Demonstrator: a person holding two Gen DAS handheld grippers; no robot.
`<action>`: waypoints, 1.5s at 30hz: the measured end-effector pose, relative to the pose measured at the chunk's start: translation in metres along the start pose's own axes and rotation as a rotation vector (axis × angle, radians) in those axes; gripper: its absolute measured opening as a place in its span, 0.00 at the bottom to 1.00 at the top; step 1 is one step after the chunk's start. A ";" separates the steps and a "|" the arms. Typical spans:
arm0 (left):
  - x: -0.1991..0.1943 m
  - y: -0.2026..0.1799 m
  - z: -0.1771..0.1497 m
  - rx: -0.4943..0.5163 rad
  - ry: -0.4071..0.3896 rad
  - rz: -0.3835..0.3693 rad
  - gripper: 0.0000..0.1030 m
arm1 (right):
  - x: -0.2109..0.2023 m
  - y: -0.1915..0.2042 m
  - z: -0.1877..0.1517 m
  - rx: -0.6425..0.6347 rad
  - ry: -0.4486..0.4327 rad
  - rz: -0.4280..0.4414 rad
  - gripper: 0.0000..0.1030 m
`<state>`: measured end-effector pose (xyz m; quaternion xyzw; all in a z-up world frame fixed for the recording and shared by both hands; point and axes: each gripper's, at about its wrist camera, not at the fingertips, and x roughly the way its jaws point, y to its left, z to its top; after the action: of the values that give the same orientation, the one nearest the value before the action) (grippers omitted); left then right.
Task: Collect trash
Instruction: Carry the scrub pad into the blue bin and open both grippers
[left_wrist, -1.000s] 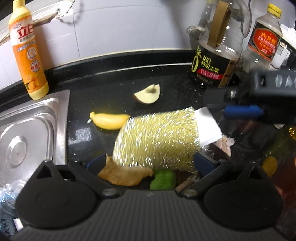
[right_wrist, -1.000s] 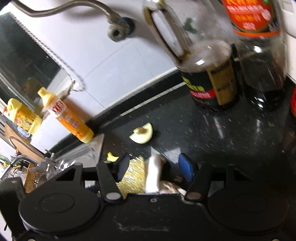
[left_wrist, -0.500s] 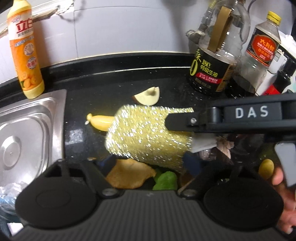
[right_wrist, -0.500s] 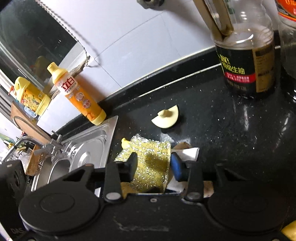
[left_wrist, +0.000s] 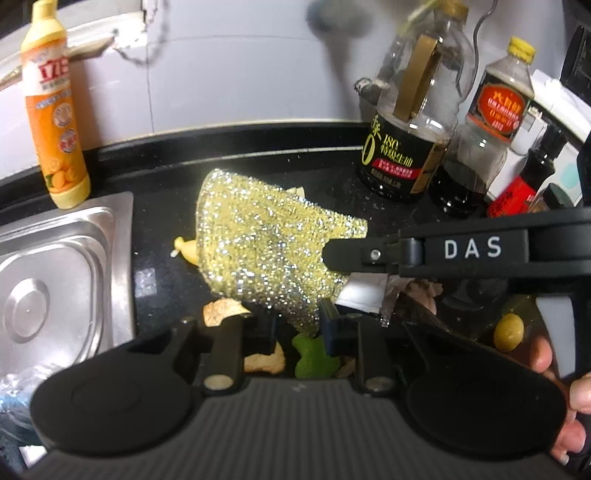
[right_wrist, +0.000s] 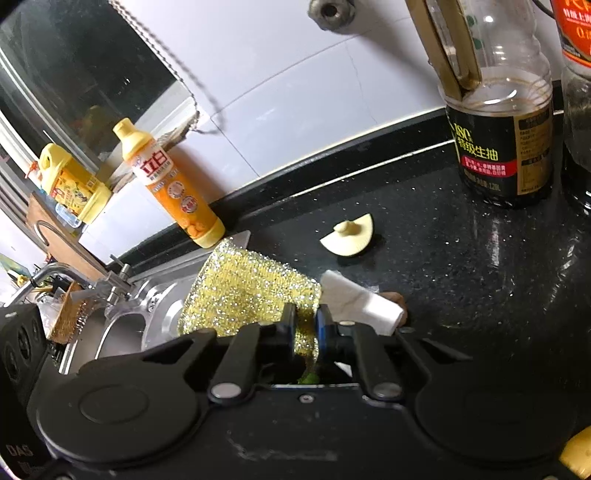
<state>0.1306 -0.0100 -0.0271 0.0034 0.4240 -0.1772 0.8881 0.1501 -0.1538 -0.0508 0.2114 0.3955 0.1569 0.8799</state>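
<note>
**Both grippers pinching the scouring cloth above the scraps**

The right gripper (right_wrist: 306, 328) is clenching its fingers on the near edge of the glittering gold mesh scouring cloth (right_wrist: 243, 291); they have just been closing. The left gripper (left_wrist: 295, 325) has likewise been closing, and its fingers seem to be nipping the cloth's lower corner, though the contact is partly hidden. The cloth is lifting off the black speckled bench (right_wrist: 461, 258), beside the steel sink (left_wrist: 66, 258), its long axis tilting up toward the white tiled wall. To do this well, keep both grips firm and sweep low, gathering the brown peel (left_wrist: 221, 312) and green scrap (left_wrist: 312, 356) together.
</note>
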 end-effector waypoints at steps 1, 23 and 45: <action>-0.004 0.000 -0.001 0.004 -0.008 0.005 0.20 | -0.002 0.003 -0.001 -0.002 0.000 0.006 0.11; -0.091 0.058 -0.077 -0.074 0.024 0.040 0.17 | -0.001 0.099 -0.069 -0.085 0.117 0.103 0.11; -0.135 0.155 -0.147 -0.182 0.092 0.139 0.17 | 0.064 0.200 -0.125 -0.191 0.276 0.150 0.13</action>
<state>-0.0089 0.2005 -0.0416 -0.0398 0.4773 -0.0753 0.8746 0.0743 0.0776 -0.0669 0.1323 0.4787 0.2864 0.8193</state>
